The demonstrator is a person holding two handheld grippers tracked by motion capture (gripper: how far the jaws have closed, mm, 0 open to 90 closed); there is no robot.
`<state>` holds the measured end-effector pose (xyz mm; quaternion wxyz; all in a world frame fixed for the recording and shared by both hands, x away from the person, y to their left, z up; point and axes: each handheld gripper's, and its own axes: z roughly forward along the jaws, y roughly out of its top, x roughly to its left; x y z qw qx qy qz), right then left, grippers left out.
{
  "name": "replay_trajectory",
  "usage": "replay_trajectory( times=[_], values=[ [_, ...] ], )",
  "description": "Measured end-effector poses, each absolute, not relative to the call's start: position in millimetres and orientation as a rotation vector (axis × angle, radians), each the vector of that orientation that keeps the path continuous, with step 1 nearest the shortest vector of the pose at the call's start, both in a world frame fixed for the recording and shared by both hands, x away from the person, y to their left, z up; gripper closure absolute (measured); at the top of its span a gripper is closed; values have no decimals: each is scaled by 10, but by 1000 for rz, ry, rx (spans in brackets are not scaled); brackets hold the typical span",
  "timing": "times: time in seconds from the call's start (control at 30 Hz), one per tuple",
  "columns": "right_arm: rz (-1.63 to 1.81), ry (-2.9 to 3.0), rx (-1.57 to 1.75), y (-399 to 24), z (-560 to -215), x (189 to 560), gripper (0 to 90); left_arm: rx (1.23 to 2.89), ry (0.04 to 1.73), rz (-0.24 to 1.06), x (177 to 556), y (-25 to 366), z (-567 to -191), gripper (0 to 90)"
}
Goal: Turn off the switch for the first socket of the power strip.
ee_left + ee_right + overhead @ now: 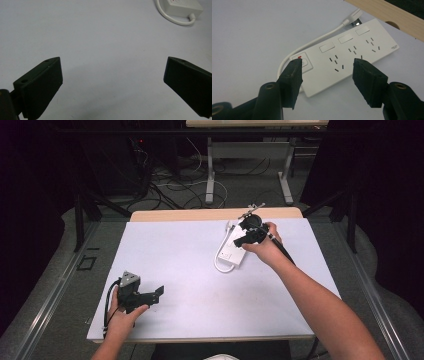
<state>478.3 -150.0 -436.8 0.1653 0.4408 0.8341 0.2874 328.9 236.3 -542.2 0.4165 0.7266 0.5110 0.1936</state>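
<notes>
White desk (190, 270), dark room behind; power strip (352, 55) far right, near wooden edge; right gripper (327, 70) over switch end, jaws spread, pinching nothing; left gripper (150, 296) idle, jaws spread; risk: jaws sliding strip off, or snagging cord (312, 45).

Dim workroom, white-topped counter (190, 270) centre frame

Counter has a wooden far edge (200, 214); grey floor (65, 280) around it. Tangled cables (170, 185) lie on the floor far left of centre, a second table's grey legs (210, 170) stand behind, and dark curtains (30, 195) hang on both sides.
</notes>
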Motion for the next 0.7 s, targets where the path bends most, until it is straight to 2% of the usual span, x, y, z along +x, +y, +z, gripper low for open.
replay_trajectory(
  times=[0.7],
  values=[
    [808,2267,1455,-1359,-4397,5095,435,1823,1280,483,3293,2370,-5420,22]
  ],
)
